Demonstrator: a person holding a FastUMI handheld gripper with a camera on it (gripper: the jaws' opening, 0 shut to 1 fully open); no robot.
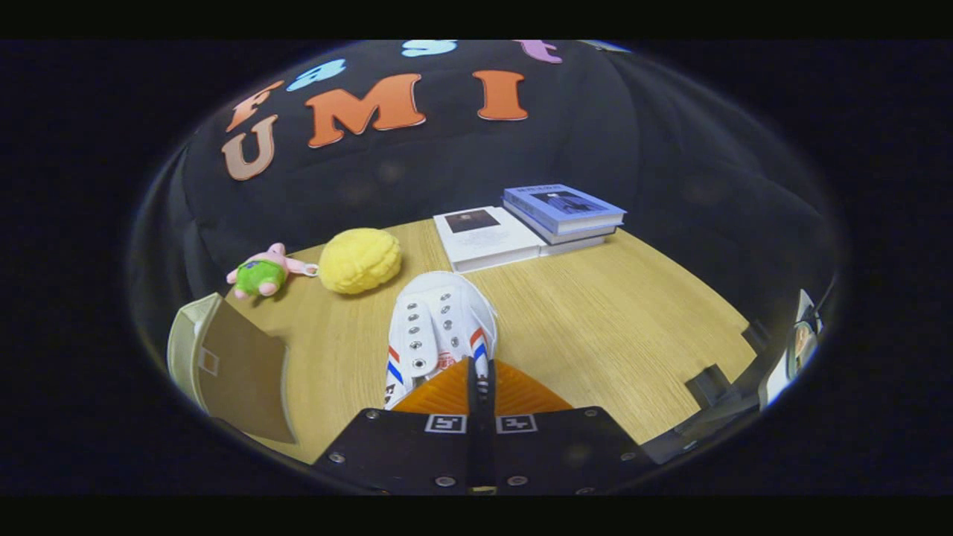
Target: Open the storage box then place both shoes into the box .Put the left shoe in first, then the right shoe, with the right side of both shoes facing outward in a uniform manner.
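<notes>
The tongs were pinched nearly together on the back of a white shoe with red and blue stripes, toe pointing away over a light wood-grain tabletop. The storage box sat off to the left, its brown flap hanging open. Farther back were a yellow fluffy ball, a small pink and green plush toy and some stacked books, with black cloth behind everything.
</notes>
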